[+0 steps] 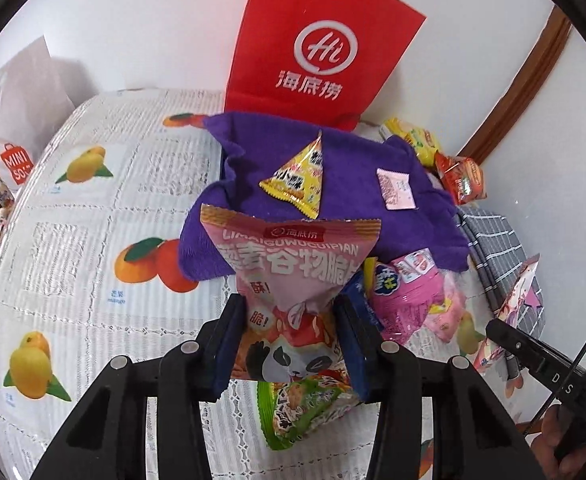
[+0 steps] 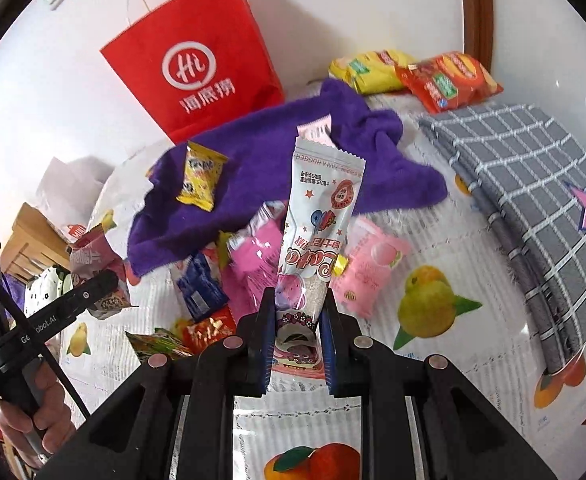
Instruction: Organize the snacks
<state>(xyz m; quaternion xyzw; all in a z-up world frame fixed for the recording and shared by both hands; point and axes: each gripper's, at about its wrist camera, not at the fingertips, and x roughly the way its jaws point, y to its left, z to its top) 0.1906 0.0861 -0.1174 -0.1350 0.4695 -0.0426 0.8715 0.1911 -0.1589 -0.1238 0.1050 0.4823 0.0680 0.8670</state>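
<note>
Above the fruit-print tablecloth point(image 1: 93, 240): left gripper point(image 1: 289, 332) pinches the pink panda crisp bag point(image 1: 289, 272), right gripper point(image 2: 295, 344) the slim white-pink snack sachet point(image 2: 317, 216); the slick foil could slip free.

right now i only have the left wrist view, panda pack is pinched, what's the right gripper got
Observer: The right gripper is shut on a long white stick pack, pinched near its lower end.
Operator: anything behind the purple towel i can't see
Observer: The grey checked cloth spreads wide to the towel's right, with a pink star on it.
Operator: where's my panda pack from over there
Observer: The pink panda pack shows at the far left, held in the left gripper clear of the pile.
</note>
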